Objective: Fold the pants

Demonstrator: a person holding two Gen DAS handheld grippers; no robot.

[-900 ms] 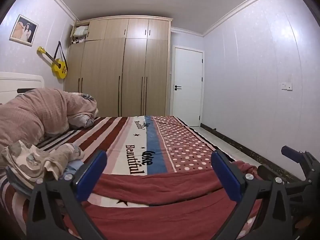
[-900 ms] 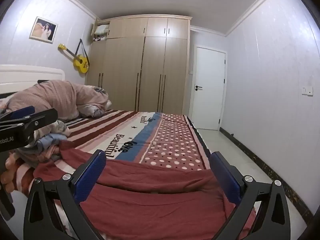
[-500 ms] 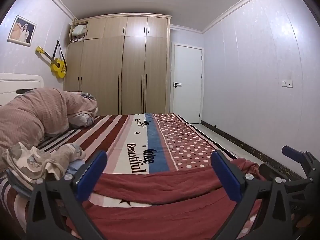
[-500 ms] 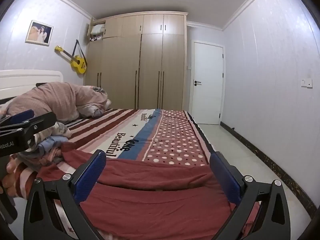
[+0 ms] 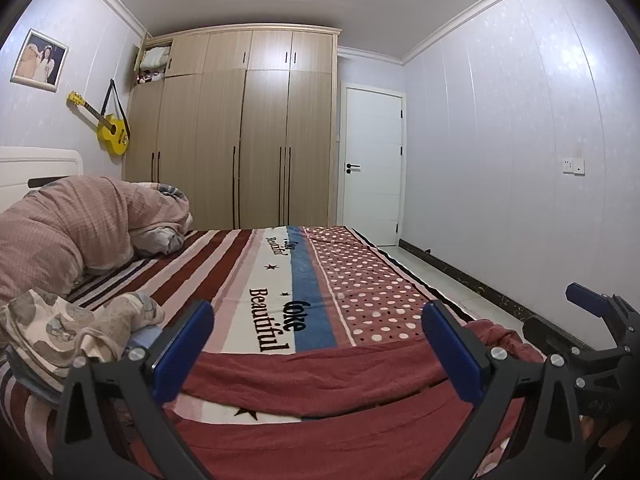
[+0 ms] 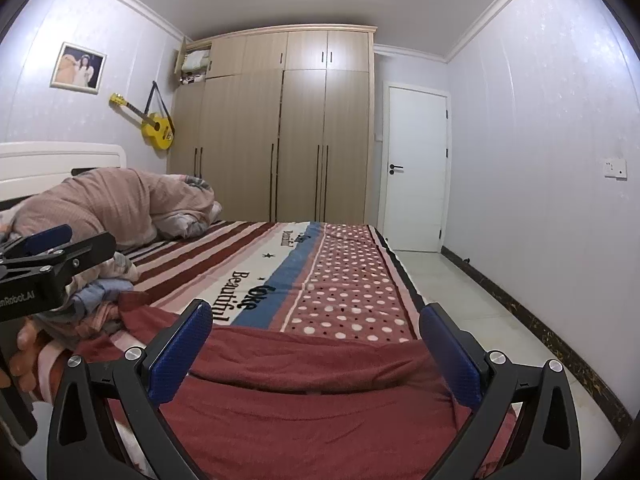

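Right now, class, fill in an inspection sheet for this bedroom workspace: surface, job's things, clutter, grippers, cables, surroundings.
Surface: bed with striped, dotted printed cover.
Job's things: dark red fabric pants spread across the near edge, unfolded.
Clutter: heap of patterned clothes; bunched pink duvet.
Grippers: left hand-held gripper open, empty; right hand-held gripper open, empty.
Cables: nothing seen.
Surroundings: tall wooden wardrobe; white door; yellow ukulele on wall.

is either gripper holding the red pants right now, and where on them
Nothing is held. The left gripper and the right gripper both stand wide open above the red pants, which lie spread on the bed, with no cloth between the pads.
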